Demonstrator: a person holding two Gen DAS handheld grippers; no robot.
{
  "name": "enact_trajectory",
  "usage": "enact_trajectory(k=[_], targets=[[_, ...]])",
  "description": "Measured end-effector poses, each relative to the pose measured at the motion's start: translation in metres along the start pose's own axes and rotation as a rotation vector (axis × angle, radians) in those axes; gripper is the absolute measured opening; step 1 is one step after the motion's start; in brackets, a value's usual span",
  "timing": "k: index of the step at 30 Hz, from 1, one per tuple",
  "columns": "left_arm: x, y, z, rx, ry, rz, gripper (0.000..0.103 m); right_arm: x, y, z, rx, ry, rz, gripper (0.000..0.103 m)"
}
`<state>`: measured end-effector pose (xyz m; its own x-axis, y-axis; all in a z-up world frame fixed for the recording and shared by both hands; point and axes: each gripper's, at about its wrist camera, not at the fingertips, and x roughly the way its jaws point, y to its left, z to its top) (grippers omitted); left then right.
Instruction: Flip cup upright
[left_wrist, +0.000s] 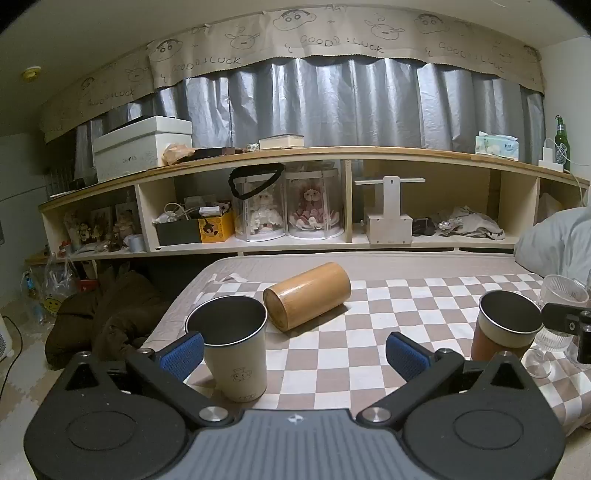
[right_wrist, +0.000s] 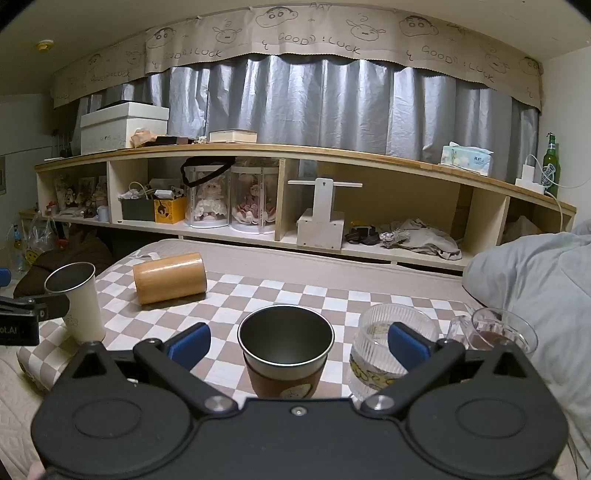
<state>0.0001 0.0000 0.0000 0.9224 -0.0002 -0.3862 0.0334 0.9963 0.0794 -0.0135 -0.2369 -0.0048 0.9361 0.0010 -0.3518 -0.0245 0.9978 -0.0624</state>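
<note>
Both tools spread wide, left tool (left_wrist: 295, 349), right tool (right_wrist: 298, 343); bamboo cup (left_wrist: 308, 295) lying sideways; valance (left_wrist: 332, 33) reads "GOOD LUCK".

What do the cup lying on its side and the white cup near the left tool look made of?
The cup on its side looks like bamboo or wood: honey-brown, faint grain, smooth satin sheen. The white cup seems metal inside, a dark brushed grey lining, with a matte cream outer coat and a small printed figure; it could be coated steel.
</note>
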Motion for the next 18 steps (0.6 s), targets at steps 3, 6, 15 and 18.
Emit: enact_trajectory(k=[3,6,15,18], targets=[[0.0002,0.0003,0.0001,-0.001,0.0,0.0,0.103,-0.0001,0.0001,0.0,-0.002,0.002,-0.001,0.103],[0.0007,0.001,0.0004,-0.002,0.001,0.001,0.103,-0.0003,0.0003,0.0001,-0.004,0.001,-0.001,0.103],[-0.0001,0.0,0.0,0.0,-0.001,0.0,0.103,-0.0007,0.0004,0.0004,-0.006,0.001,-0.002,0.103],[0.0,0.0,0.0,0.0,0.0,0.0,0.103,-0.0008,0.0004,0.0006,-0.006,0.001,-0.002,0.103]])
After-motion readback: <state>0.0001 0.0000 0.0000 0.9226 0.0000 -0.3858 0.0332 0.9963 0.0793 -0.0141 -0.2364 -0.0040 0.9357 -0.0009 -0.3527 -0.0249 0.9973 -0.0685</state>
